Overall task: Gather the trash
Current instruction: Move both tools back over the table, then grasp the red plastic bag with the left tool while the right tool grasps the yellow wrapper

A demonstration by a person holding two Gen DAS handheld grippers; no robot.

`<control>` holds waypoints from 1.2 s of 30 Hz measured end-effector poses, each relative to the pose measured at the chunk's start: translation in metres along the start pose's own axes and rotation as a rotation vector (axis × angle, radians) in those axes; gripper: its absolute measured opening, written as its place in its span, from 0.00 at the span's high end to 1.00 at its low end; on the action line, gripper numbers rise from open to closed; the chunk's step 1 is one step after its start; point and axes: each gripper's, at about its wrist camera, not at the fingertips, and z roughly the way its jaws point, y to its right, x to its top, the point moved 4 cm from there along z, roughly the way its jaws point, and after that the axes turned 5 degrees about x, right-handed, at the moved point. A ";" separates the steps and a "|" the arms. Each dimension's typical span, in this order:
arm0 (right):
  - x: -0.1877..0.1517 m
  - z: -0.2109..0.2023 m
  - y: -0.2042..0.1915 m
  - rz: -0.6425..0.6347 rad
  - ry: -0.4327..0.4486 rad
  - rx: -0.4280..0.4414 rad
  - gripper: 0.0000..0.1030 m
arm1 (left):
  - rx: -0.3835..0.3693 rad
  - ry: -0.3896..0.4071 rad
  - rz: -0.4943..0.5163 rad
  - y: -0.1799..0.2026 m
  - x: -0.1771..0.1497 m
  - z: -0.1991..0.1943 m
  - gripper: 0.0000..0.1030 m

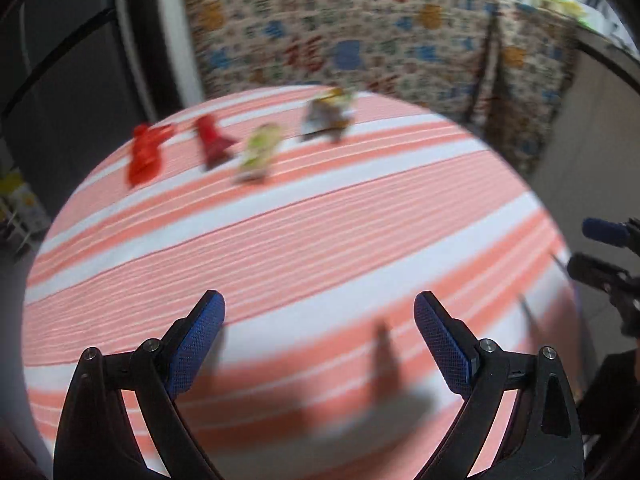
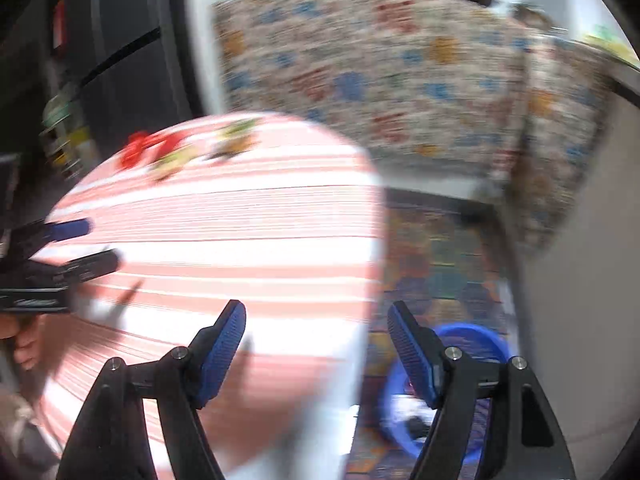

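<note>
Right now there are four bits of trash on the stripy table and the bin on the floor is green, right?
Nearly. The four wrappers do lie on the striped table, but the bin on the floor is blue, not green. The right wrist view shows it.

Only the red Chinese character 福 can be read, repeated on the patterned cloth hanging beyond the far edge of the table; the wrappers' printing is too blurred.
</note>
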 end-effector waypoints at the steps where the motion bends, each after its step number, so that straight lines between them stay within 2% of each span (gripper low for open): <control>1: 0.007 0.014 -0.023 -0.019 -0.022 0.025 0.27 | 0.016 -0.013 -0.016 -0.014 -0.002 0.007 0.07; 4: 0.018 0.048 -0.068 -0.065 -0.078 0.053 0.27 | 0.037 -0.060 -0.070 -0.050 -0.007 0.028 0.07; 5: 0.023 0.061 -0.080 -0.071 -0.061 0.046 0.27 | 0.044 -0.072 -0.079 -0.059 -0.009 0.034 0.07; 6: 0.027 0.076 -0.090 -0.073 -0.084 0.045 0.27 | 0.053 -0.083 -0.084 -0.067 -0.010 0.040 0.07; 9: 0.026 0.102 -0.101 -0.060 -0.122 0.032 0.26 | 0.058 -0.086 -0.114 -0.082 -0.011 0.046 0.01; 11: 0.035 0.114 -0.107 -0.090 -0.101 -0.013 0.26 | 0.063 -0.083 -0.134 -0.093 -0.010 0.050 0.00; 13: 0.042 0.120 -0.108 -0.069 -0.094 -0.010 0.24 | 0.065 -0.074 -0.137 -0.099 -0.004 0.055 0.00; 16: 0.056 0.133 -0.110 -0.053 -0.082 -0.023 0.15 | 0.058 -0.074 -0.130 -0.110 0.006 0.064 0.00; 22: 0.079 0.159 -0.111 -0.037 -0.062 -0.034 0.05 | 0.036 -0.073 -0.108 -0.136 0.036 0.095 0.00; 33: 0.086 0.167 -0.108 -0.024 -0.070 -0.029 0.03 | 0.086 -0.082 -0.179 -0.181 0.103 0.161 0.00; 36: 0.105 0.167 -0.097 0.036 -0.021 0.006 0.05 | 0.096 -0.079 -0.197 -0.186 0.113 0.169 0.00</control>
